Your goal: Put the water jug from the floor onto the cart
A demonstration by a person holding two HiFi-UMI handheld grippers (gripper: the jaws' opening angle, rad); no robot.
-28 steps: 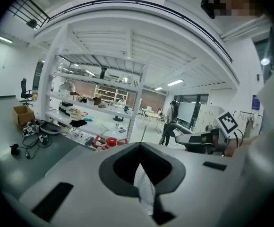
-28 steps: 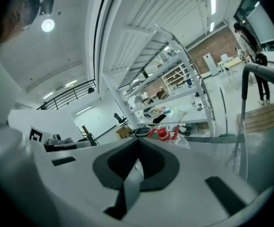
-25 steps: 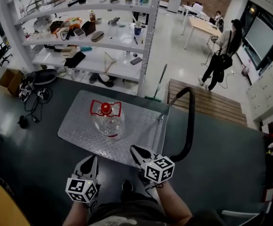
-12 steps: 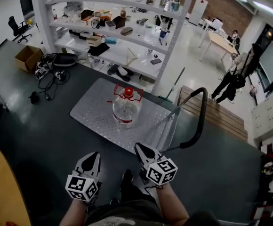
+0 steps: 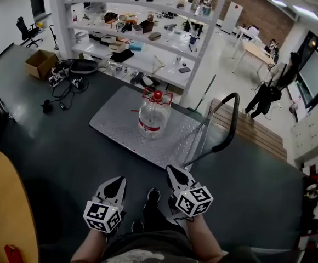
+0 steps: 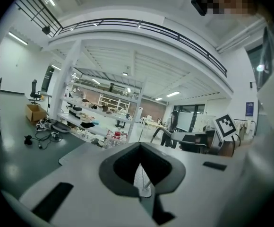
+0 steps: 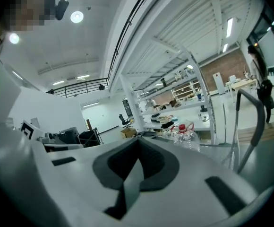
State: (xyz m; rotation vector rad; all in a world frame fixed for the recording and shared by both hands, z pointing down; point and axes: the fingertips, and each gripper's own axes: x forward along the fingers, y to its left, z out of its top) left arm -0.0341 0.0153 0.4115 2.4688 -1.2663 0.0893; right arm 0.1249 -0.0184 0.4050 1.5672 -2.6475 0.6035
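Observation:
The clear water jug (image 5: 152, 118), with a red cap and red handle, stands upright on the cart's grey metal deck (image 5: 117, 124). The cart's black push handle (image 5: 231, 121) rises at the deck's right end. Both grippers hang low near my body, well short of the cart and touching nothing. My left gripper (image 5: 115, 183) has its jaws together and empty, and so does my right gripper (image 5: 172, 172). The jug (image 6: 116, 136) shows small and far off in the left gripper view. Beyond the closed jaws in the right gripper view, the jug (image 7: 186, 131) stands by the cart handle (image 7: 250, 122).
A white shelving rack (image 5: 148, 40) full of items stands behind the cart. A cardboard box (image 5: 40, 63) and cables (image 5: 66, 84) lie on the floor at left. A wooden pallet (image 5: 252, 127) and a standing person (image 5: 266, 95) are at right. A yellow round surface (image 5: 8, 207) sits at lower left.
The cart and jug now sit farther from me and higher in the head view. Both grippers have drawn back from the cart, staying shut and empty.

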